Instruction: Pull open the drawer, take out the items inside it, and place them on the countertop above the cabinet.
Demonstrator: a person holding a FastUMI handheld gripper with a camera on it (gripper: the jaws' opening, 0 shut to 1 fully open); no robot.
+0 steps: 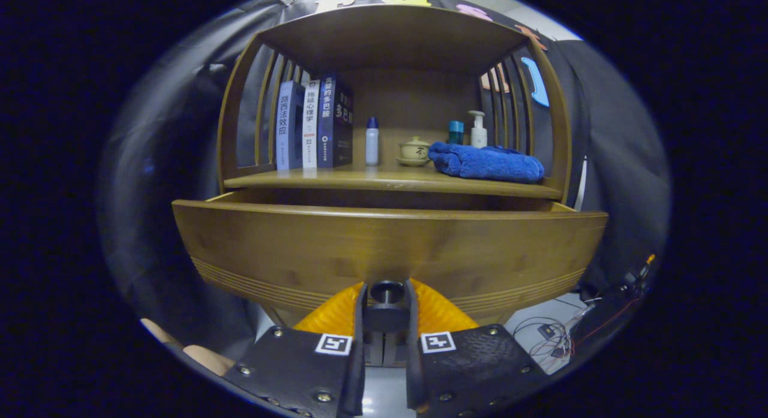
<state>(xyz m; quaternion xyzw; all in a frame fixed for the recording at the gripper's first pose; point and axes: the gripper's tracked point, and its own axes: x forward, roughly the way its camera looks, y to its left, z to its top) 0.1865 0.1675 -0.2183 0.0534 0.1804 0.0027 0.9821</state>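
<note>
Wooden drawer (390, 244) juts out, lying crosswise, its knob (387, 292) clamped by the hand-held gripper (387, 313).

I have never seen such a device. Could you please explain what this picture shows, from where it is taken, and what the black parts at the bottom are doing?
The picture comes from a wide-angle camera fixed on a hand-held claw, so you look forward along its two fingers. These are the black plates with square markers at the bottom. A person carries the tool; there is no robot arm.

The fingers are closed on the dark round knob of a wooden drawer, which is already pulled out toward the camera. Its inside is hidden behind the front panel.

Above the drawer is the countertop of the cabinet, under a wooden roof. On it stand three books, a small white bottle with a blue cap, a lidded tea cup on a saucer, a teal container, a white pump bottle and a folded blue towel.
</note>
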